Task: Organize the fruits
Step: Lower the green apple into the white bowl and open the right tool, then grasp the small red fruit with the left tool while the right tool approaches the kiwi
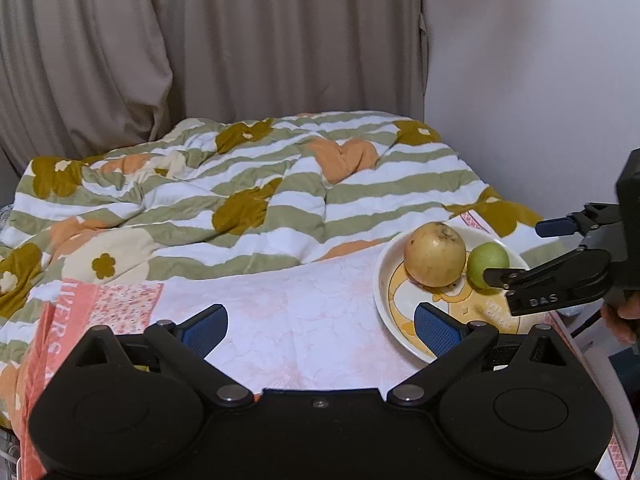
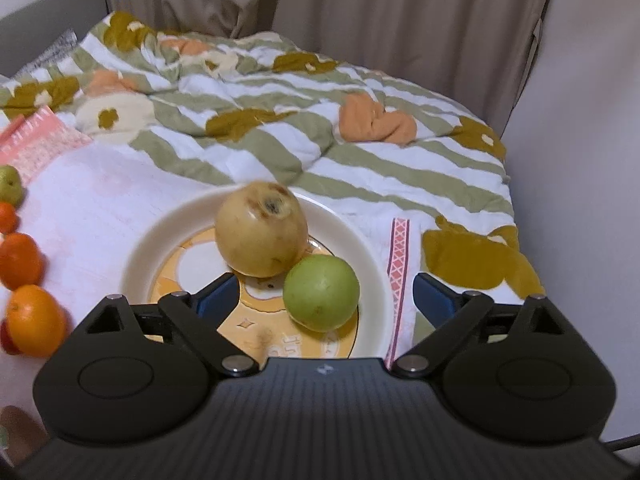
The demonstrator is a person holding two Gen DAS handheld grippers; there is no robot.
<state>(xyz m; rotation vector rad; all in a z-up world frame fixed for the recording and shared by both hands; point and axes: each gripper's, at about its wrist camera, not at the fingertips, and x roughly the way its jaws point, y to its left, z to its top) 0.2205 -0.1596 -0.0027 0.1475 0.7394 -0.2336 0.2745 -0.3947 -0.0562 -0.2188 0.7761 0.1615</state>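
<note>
A cream plate with an orange cartoon print lies on the bed sheet; it also shows in the left wrist view. On it sit a large tan pear and a small green fruit, touching. My right gripper is open, empty, just above the plate, its fingers either side of the green fruit. It shows from the side in the left view. My left gripper is open and empty over the sheet, left of the plate. Several oranges and a green fruit lie at far left.
A rumpled striped quilt with flower print covers the bed behind the plate. Curtains hang at the back, and a white wall stands at the right. A pink patterned cloth lies at the left.
</note>
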